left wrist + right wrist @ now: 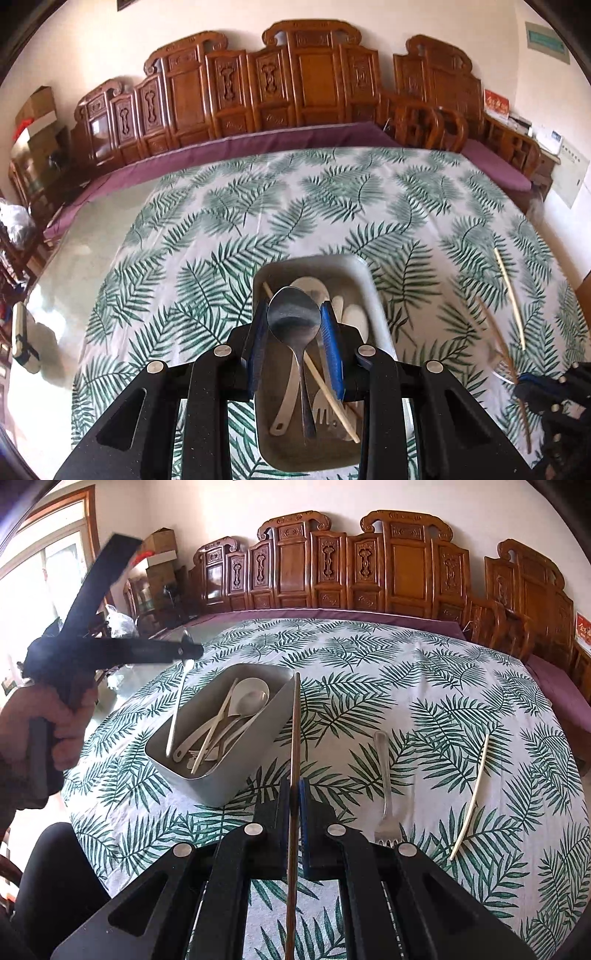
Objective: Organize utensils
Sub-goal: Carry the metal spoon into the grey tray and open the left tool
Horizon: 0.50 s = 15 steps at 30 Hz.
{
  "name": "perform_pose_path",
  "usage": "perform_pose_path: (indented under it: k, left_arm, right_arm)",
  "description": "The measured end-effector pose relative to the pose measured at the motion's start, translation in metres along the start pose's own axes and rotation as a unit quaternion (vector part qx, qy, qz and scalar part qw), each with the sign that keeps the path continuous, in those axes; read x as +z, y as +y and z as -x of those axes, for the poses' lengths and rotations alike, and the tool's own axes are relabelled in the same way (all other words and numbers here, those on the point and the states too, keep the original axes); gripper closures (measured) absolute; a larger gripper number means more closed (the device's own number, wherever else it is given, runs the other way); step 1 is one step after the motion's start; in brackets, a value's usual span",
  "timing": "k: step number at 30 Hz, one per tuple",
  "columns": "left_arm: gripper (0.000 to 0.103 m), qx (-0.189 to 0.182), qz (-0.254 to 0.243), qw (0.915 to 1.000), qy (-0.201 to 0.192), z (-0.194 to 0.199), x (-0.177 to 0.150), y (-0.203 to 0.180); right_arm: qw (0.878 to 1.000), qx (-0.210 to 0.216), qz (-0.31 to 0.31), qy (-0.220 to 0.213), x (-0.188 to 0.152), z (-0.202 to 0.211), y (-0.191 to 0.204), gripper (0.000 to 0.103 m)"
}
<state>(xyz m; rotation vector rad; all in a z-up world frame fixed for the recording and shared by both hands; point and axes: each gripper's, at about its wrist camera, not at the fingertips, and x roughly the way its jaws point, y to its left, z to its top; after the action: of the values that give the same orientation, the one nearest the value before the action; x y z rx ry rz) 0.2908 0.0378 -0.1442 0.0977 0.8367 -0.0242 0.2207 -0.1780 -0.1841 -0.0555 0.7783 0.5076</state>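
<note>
Grippers clamped — left gripper [294, 325] on spoon [294, 317], right gripper [294, 794] on chopstick [295, 731]

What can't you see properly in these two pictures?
- Metal spoon in the left tool: in the right wrist view only a blurred bit shows, hidden by the tool.
- Brown chopstick in the right tool: its lower end is cut off by the picture's edge.
- Gray bin: in the left wrist view the tool and spoon cover much of its contents.
</note>
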Motion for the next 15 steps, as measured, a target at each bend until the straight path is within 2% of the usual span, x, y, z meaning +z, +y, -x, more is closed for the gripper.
perform_pose_path:
  k: [9, 15]
  left_arm:
    - [0.076, -0.006, 0.008, 0.9995, 0.031, -0.033, -0.013, 0.006]
    - [0.076, -0.019, 0.008, 0.9982, 0.057, -0.049, -0.022, 0.008]
  right_arm:
    - [1.000, -0.008, -0.001, 0.005, 0.002, 0.000, -0.003, 0.097]
    - [0.999, -0.037, 0.019, 0.013, 0.010, 0.000, -0.002, 0.097]
